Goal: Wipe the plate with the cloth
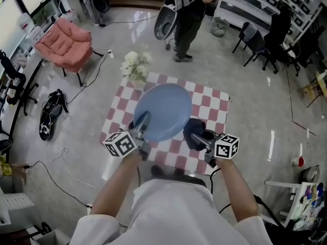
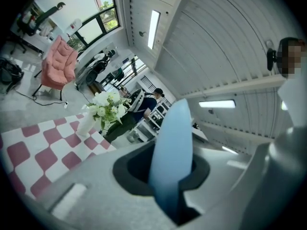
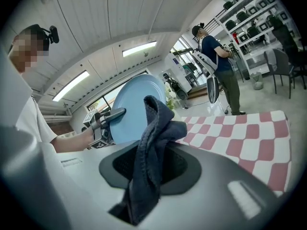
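head view: blue plate rim clamped in left hand-held gripper; dark cloth, pinched in right hand-held gripper, just rightward, perhaps touching.

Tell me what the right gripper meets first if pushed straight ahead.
Likely the blue plate, held up by the left gripper; the cloth that the right gripper grips would touch first. Depth is unclear.
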Tool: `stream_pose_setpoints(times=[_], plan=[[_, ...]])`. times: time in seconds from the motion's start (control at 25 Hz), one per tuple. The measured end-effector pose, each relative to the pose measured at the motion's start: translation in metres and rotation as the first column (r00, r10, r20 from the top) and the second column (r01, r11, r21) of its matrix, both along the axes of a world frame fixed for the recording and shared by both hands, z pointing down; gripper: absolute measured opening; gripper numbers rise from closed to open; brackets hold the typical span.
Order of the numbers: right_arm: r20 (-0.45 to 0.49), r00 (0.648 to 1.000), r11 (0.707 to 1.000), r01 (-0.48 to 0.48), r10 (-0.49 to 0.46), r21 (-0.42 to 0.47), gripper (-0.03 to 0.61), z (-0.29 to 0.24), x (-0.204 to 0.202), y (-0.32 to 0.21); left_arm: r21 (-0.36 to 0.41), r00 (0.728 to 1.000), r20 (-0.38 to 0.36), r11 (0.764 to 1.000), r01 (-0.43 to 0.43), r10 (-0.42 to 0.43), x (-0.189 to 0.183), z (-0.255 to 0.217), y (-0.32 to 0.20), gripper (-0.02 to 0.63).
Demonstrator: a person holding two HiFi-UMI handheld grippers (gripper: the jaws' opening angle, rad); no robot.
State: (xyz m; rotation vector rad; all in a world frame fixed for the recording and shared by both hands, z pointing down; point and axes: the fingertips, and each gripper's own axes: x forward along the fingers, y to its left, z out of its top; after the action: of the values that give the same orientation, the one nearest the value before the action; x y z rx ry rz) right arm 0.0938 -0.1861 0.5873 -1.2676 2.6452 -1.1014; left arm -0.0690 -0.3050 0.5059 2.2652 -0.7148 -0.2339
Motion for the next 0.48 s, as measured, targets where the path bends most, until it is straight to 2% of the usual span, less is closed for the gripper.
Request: stream_pose_setpoints(times=[0.48], plan=[[-0.143,0.985,0.994,-0.102,0.097,-0.028,0.107,0.02,0.05,0.013,-0.18,0.999,-0.024,0.983,0.018,-0.022,0.006,0.037,0.023,0.061]])
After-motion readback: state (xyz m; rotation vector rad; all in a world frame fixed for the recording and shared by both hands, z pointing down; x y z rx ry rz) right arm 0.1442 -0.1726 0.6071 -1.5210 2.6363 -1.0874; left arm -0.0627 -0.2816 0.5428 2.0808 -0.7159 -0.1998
